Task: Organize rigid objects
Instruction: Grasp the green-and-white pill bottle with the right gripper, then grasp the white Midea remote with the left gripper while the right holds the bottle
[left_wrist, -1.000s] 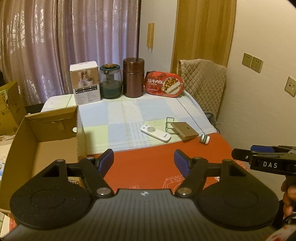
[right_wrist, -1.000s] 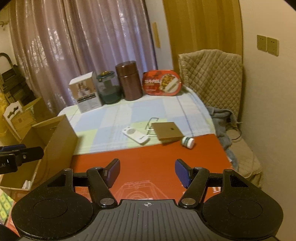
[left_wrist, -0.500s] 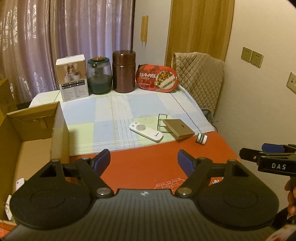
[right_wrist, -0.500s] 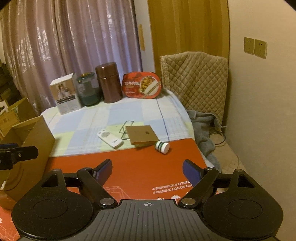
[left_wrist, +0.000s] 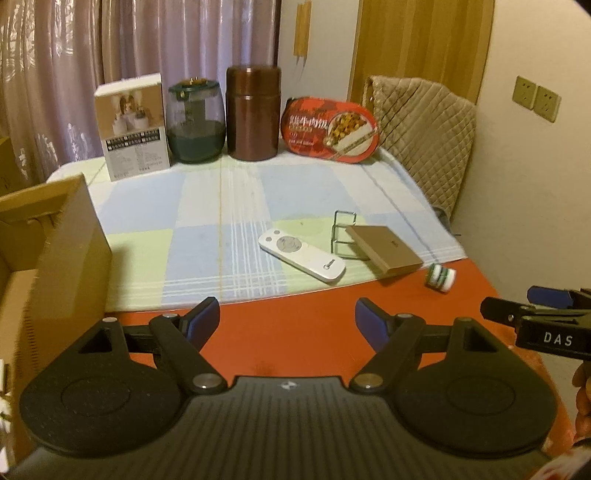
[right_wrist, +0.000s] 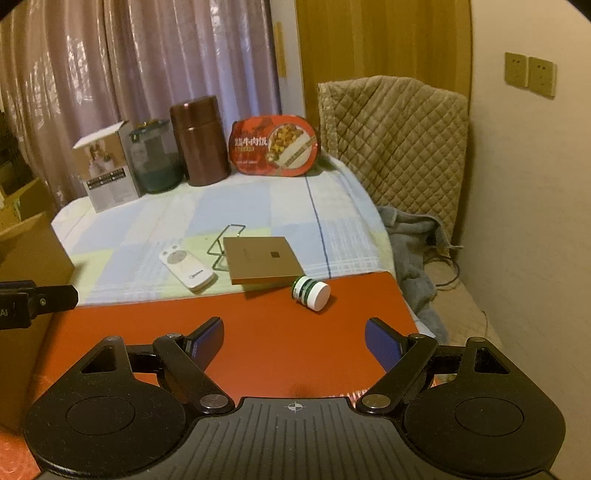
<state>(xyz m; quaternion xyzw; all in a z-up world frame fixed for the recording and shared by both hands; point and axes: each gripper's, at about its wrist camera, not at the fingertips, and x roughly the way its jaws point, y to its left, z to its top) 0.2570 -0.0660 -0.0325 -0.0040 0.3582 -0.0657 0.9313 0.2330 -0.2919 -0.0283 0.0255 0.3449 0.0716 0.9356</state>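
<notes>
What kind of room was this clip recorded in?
Most likely a lived-in home room: drawn curtains behind a cloth-covered table, a quilted throw over a seat, and a ready-meal tray beside jars.

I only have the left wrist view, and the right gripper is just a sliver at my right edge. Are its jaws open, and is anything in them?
Observer: Open, with nothing between them. The right gripper hangs over the red surface.
Operator: Where is the little bottle relative to it?
Observer: The bottle lies on its side just ahead of the jaws, slightly right of centre, not touching the gripper.
Operator: Anything off to the right, past the red surface?
Observer: A grey cloth lies heaped there, lower than the red surface.
</notes>
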